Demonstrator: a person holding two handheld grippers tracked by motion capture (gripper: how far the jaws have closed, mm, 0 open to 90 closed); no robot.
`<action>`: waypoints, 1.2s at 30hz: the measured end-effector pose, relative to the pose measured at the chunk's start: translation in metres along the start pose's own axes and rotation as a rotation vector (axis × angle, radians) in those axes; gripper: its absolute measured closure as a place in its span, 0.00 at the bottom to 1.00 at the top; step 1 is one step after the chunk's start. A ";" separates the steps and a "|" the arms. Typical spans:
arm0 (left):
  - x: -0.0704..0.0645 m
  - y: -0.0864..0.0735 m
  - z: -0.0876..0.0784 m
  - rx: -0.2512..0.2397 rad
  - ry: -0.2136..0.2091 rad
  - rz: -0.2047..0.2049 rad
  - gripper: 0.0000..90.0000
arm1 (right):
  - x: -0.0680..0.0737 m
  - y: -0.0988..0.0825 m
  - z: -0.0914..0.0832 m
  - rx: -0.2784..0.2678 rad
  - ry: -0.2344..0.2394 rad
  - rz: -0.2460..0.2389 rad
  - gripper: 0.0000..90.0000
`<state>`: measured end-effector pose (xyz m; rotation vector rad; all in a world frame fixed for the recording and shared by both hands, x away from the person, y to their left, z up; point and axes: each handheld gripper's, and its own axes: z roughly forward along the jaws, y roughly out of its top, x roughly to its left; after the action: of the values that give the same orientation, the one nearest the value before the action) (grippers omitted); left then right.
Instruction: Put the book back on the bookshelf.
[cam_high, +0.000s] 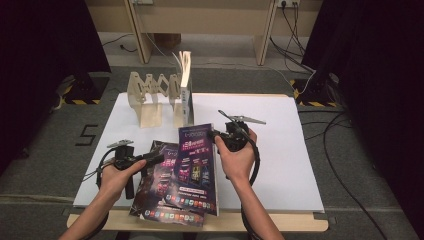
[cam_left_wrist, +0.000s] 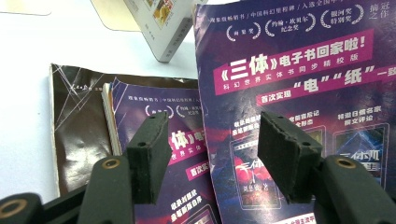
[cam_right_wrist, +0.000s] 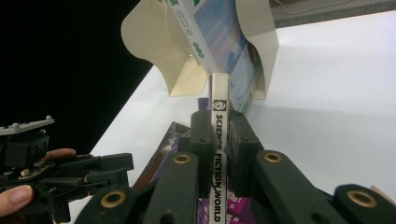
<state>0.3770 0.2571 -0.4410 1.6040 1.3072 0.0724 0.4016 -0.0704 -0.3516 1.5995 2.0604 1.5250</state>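
Observation:
A purple magazine (cam_high: 196, 160) is lifted by its spine above the table's front, cover facing left. My right gripper (cam_high: 216, 136) is shut on that spine (cam_right_wrist: 219, 154), which reads "SCIENCE FICTION WORLD". In the left gripper view the same cover (cam_left_wrist: 299, 70) stands just beyond the jaws. Under it lie more magazines (cam_high: 159, 187), a dark one (cam_left_wrist: 79, 121) below a purple one (cam_left_wrist: 140, 107). My left gripper (cam_high: 152, 159) hovers at their left edge, open (cam_left_wrist: 212, 140), with nothing pressed between its pads.
A wooden folding rack (cam_high: 150, 95) stands at the back left of the white board (cam_high: 280, 150), with one book (cam_high: 186, 85) upright in its right slot. Cables run over the floor at the right.

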 end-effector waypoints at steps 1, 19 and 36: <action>0.000 0.000 0.000 -0.001 0.001 0.001 0.47 | 0.000 0.000 0.000 -0.002 0.001 -0.006 0.92; -0.016 0.010 -0.019 -0.074 -0.011 0.060 0.45 | 0.047 0.013 -0.001 -0.094 0.055 -0.108 0.92; -0.042 0.028 -0.043 -0.172 -0.007 0.129 0.35 | 0.080 0.034 0.022 -0.148 0.073 -0.162 0.92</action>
<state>0.3532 0.2562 -0.3788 1.5382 1.1587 0.2521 0.4032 0.0038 -0.3005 1.3112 2.0042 1.6565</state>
